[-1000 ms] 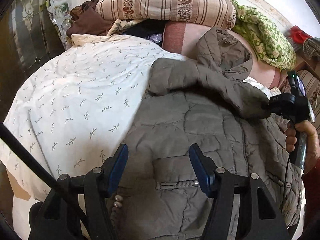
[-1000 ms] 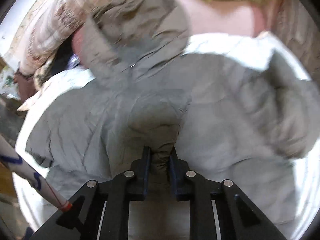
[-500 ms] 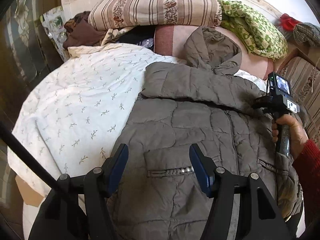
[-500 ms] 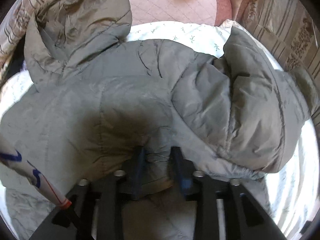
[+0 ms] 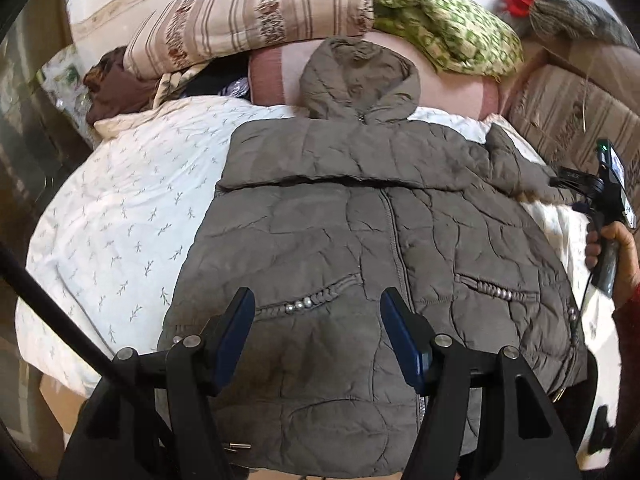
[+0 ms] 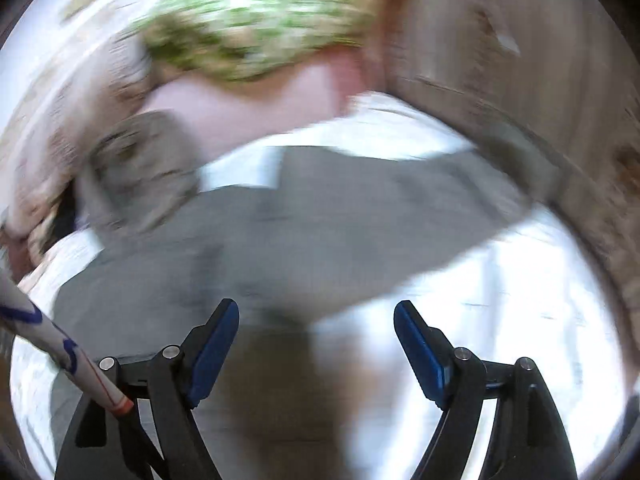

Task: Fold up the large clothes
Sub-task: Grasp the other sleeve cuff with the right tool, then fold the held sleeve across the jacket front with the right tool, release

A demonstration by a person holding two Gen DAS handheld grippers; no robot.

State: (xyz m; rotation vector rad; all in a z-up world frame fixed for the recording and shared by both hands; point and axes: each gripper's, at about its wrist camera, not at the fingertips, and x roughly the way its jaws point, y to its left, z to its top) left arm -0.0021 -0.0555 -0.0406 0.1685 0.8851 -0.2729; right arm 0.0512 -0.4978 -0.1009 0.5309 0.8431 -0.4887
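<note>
A grey-brown quilted hooded jacket (image 5: 360, 240) lies front up on the white leaf-print bedsheet (image 5: 132, 208), hood (image 5: 356, 80) toward the pillows. One sleeve (image 5: 320, 160) lies folded flat across the chest. My left gripper (image 5: 316, 320) is open and empty, hovering above the jacket's lower front near a beaded pocket (image 5: 308, 300). My right gripper (image 6: 316, 336) is open and empty over the jacket's right side (image 6: 320, 232); that view is motion-blurred. The right gripper also shows at the right edge of the left wrist view (image 5: 560, 182), beside the other sleeve (image 5: 516, 168).
A striped pillow (image 5: 248, 20), a green patterned blanket (image 5: 440, 24) and a pink cushion (image 5: 452, 80) are piled at the bed's head. Dark clothes (image 5: 116, 88) lie at the far left. A striped sofa side (image 5: 580, 116) borders the bed on the right.
My right gripper carried the sleeve across the chest, let go of it and opened, then swung out to the right. The left gripper stayed open and pulled back, showing more of the jacket.
</note>
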